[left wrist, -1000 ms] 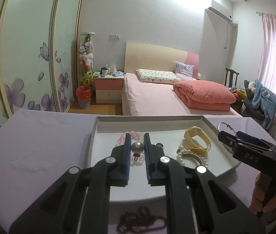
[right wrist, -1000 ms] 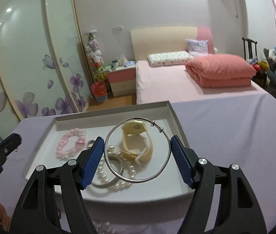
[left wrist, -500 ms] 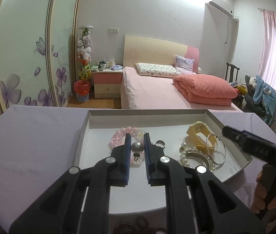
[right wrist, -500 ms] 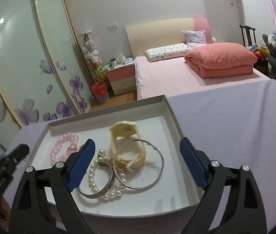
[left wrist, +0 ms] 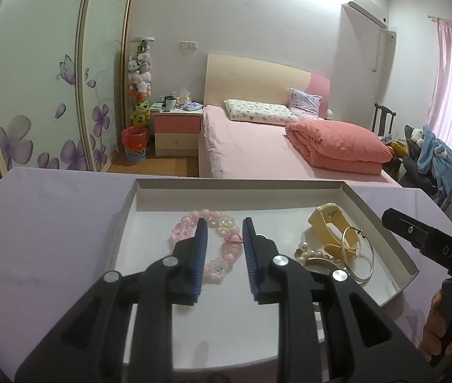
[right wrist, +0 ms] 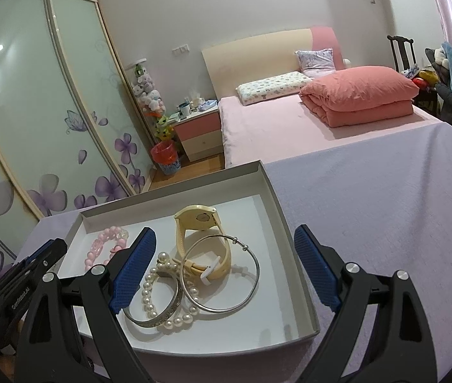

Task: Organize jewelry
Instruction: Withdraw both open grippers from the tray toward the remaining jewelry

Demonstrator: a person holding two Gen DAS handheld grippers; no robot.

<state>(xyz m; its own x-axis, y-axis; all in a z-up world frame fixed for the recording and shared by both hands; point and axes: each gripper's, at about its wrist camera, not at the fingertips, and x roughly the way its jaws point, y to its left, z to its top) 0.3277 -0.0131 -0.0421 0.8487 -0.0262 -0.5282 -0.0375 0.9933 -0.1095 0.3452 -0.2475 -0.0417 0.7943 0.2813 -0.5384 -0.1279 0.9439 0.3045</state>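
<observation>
Between the left gripper's (left wrist: 222, 228) slightly parted, empty jaws, centre frame, lies the pink beaded bracelet (left wrist: 205, 242) in the shallow white tray (left wrist: 238, 186); right gripper (right wrist: 224, 265) gapes wide, empty.

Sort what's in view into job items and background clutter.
Job: tray, pink bracelet, pearl bracelet, silver bangle, hoop, yellow watch.
Background: bed, nightstand, folded quilt, red bin.
</observation>
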